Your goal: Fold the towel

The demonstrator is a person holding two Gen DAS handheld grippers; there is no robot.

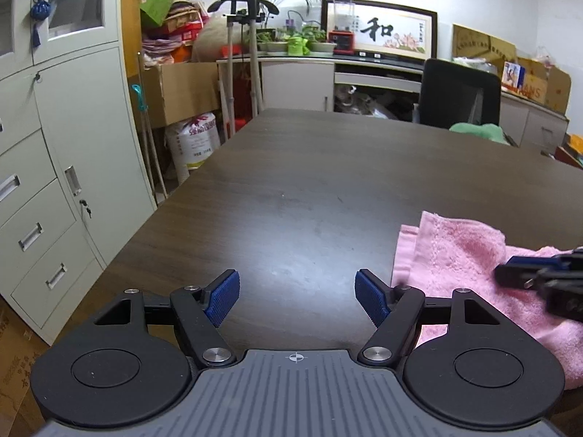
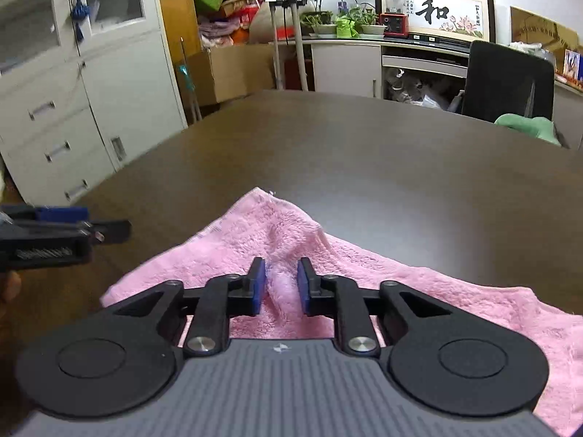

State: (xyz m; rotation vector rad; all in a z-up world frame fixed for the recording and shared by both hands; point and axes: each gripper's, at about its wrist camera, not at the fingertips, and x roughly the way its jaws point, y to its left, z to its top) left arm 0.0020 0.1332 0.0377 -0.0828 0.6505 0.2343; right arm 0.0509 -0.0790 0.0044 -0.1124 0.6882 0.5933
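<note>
Mostly bare, the dark table (image 2: 364,153) fills mid-frame, open toward its far edge. Low in the right view, the pink towel (image 2: 255,240) lies rumpled. The right gripper (image 2: 279,286) pinches a raised fold, likely starting a fold; next it needs carrying across. Left gripper (image 1: 297,291), fingers wide apart, holds nothing beside the towel's left edge.

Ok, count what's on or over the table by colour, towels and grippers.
Pink towel: 1
Green cloth, at the far edge by the chair: 1
Black-and-blue grippers, left gripper and right gripper: 2
Total: 4
</note>
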